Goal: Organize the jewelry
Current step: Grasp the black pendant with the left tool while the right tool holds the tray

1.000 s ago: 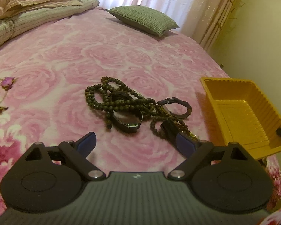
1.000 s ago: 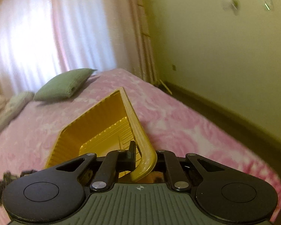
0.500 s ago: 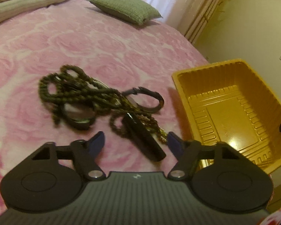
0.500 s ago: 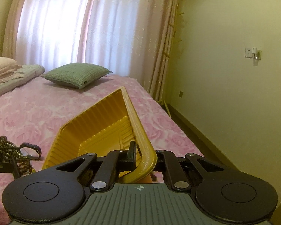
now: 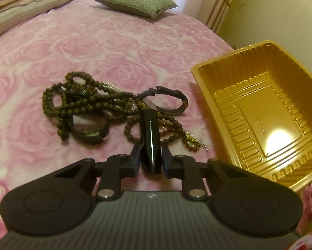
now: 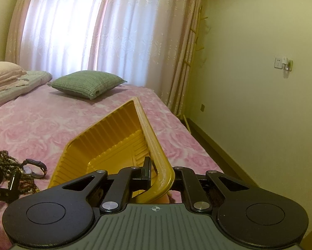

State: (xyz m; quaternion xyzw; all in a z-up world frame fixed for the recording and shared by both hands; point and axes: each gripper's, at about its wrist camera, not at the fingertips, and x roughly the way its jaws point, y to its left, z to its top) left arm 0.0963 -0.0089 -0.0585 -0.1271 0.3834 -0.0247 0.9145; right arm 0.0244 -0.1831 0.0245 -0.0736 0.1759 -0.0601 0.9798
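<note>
On the pink rose bedspread lies a tangle of jewelry: a long dark bead necklace (image 5: 76,102), a black wristwatch (image 5: 170,102), a dark bangle (image 5: 89,127) and a small amber bead strand (image 5: 189,141). A dark glossy bangle (image 5: 149,125) seen edge-on sticks out of the pile toward me. My left gripper (image 5: 150,158) is closing on its near end, with the pads against both sides. My right gripper (image 6: 158,175) is shut on the near corner rim of the empty yellow plastic tray (image 6: 106,141), which stands just right of the pile (image 5: 258,112).
A green pillow (image 5: 135,0) lies at the far end of the bed, with folded bedding (image 5: 20,2) at the far left. The bed's right edge drops off beside the tray toward a yellow wall (image 6: 260,104). Curtains (image 6: 83,25) hang behind the bed.
The left gripper moved right and in over the pile, and its jaws went from wide open to closed around the dark bangle. The right gripper rolled level, still holding the tray rim.
</note>
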